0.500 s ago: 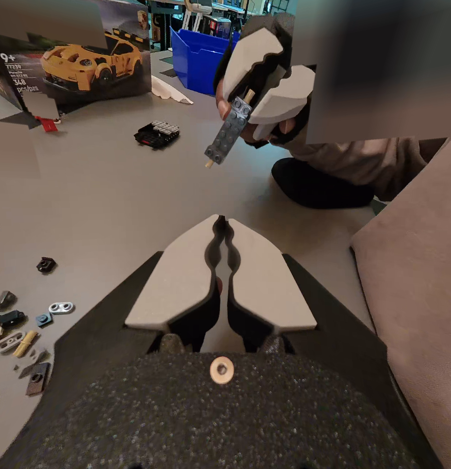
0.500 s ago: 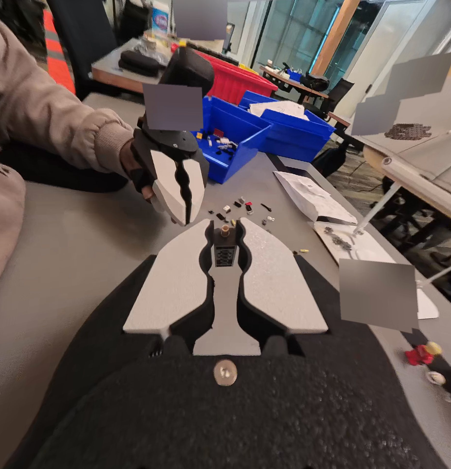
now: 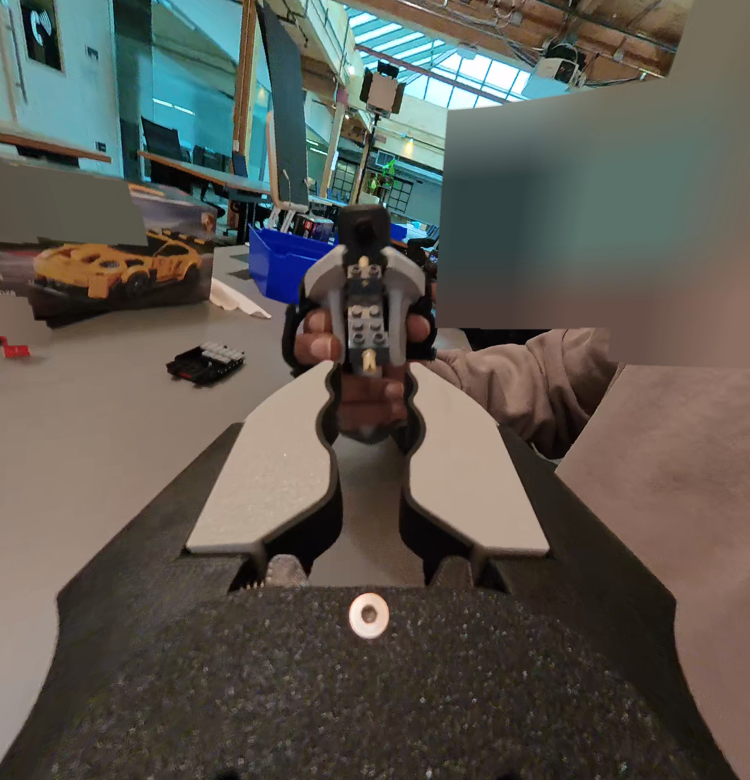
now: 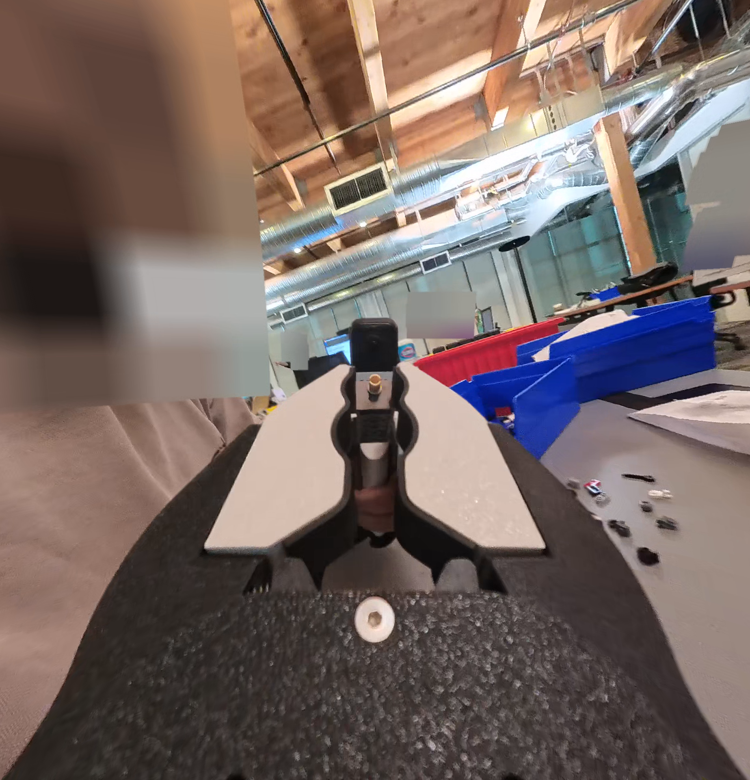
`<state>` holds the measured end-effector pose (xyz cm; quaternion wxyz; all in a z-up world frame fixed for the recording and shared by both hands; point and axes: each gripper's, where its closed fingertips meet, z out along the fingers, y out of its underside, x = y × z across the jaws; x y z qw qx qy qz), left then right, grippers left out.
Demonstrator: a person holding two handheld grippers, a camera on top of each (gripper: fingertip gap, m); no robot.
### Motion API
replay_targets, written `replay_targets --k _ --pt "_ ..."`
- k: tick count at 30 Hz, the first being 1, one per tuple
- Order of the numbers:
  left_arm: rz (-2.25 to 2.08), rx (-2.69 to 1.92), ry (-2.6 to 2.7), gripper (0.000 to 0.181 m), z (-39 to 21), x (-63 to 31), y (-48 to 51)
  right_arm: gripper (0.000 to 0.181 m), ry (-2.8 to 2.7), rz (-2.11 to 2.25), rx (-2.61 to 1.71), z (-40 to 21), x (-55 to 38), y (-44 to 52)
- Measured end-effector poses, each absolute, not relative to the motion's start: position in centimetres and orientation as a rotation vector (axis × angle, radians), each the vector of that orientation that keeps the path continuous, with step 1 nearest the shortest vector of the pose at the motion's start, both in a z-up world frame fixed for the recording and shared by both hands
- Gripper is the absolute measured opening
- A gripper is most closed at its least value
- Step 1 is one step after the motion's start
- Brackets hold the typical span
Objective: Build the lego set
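My right tongs clamp a small grey brick piece with a tan peg at each end, held in the air facing my left tongs, which stand partly apart and empty just short of it. I judge the build barely begun: only this piece and a small black block at ten o'clock on the bench are joined, with loose bits scattered at three o'clock. The grey bench also bears the set's box and blue bins, in an open workshop with timber beams and ducts.
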<state>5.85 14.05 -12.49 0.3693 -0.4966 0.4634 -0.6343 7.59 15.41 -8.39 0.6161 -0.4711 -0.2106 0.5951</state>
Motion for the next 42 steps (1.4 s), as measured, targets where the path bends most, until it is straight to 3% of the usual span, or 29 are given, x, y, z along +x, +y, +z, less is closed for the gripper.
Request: replay_targets --k 2,12,19,23,31,38,42 --pt "-1.576 -1.259 1.168 0.016 -11.9 5.8 14.3 0.016 -0.502 1.383 -1.088 -8.7 7.2 15.3" --pt "-1.330 -1.231 1.317 0.017 -12.4 4.4 14.7 0.016 -0.785 1.145 -1.254 -11.2 6.2 14.9" --pt "-1.268 -1.234 1.481 0.017 -14.1 4.1 13.8 0.040 -1.099 0.825 -1.440 -14.5 4.8 14.3" --pt "-1.242 -1.234 1.538 0.017 -15.0 4.4 13.3 0.018 -1.187 0.762 -1.456 -15.6 3.6 13.8" --pt "-1.331 -1.226 1.440 0.022 -14.1 4.0 13.8 0.016 -1.108 0.849 -1.426 -15.0 4.5 13.6" --pt "-1.277 -1.204 1.457 0.000 -13.9 3.8 13.8 0.016 -1.123 0.804 -1.445 -15.4 4.5 13.8" --pt "-1.274 -1.199 1.472 0.006 -14.0 3.7 13.6 0.016 -1.149 0.774 -1.459 -15.8 4.4 13.8"
